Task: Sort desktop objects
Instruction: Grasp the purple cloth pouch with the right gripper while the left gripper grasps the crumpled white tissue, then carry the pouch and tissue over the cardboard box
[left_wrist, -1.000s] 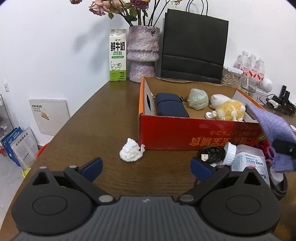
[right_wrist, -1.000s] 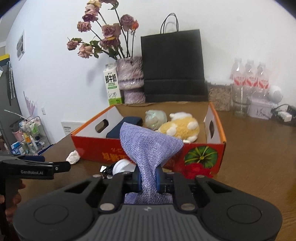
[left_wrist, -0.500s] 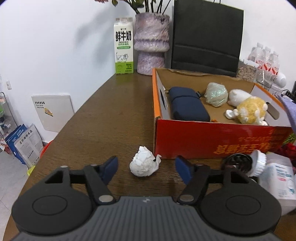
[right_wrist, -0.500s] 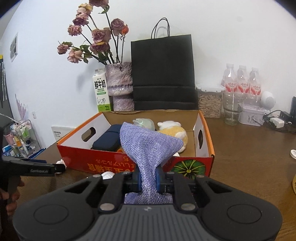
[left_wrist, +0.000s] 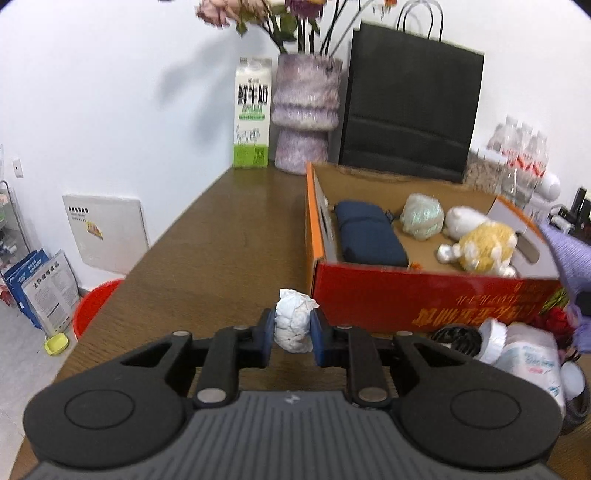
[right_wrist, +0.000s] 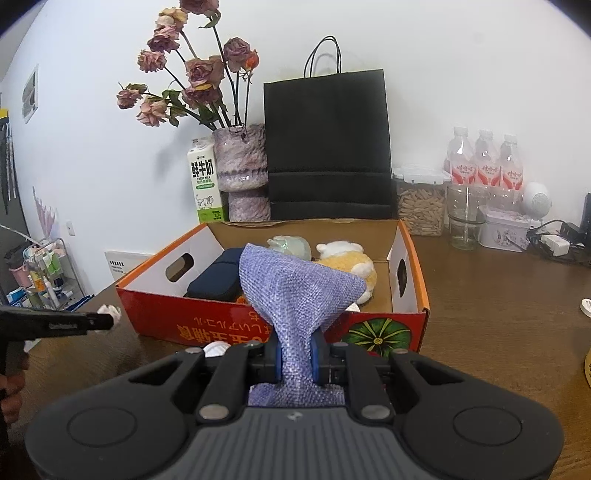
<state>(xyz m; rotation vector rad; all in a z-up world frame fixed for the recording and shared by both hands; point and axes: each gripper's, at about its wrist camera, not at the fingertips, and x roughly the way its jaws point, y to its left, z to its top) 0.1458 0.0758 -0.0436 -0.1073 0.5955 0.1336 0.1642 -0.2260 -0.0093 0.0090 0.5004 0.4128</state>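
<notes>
Orange box (left_wrist: 316, 236) holding navy pouch (left_wrist: 367, 236), plush toys. Left claw (left_wrist: 293, 330) just closed, gripping crumpled white paper wad (left_wrist: 293, 321); right claw (right_wrist: 295, 356) clamping purple woven cloth (right_wrist: 295, 291).

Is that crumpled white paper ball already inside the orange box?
No, the white paper ball sits pinched in the left gripper, outside the orange box, in front of its near wall.

White crumpled paper wad (left_wrist: 294, 320) sits between the left gripper's (left_wrist: 293, 334) blue pads; lilac woven cloth (right_wrist: 295, 295) between the right gripper's (right_wrist: 295, 360) blue pads. Ahead of both, a red-and-orange cardboard box (left_wrist: 406, 295) with yellow lettering holds a navy pouch (left_wrist: 365, 236), a yellow-white plush (left_wrist: 480, 247) and a pale green bundle (left_wrist: 423, 216). Beyond, a white-green milk carton (right_wrist: 205, 184), mottled purple vase (right_wrist: 242, 170), black paper bag (right_wrist: 328, 147), on a brown table (left_wrist: 221, 240).
</notes>
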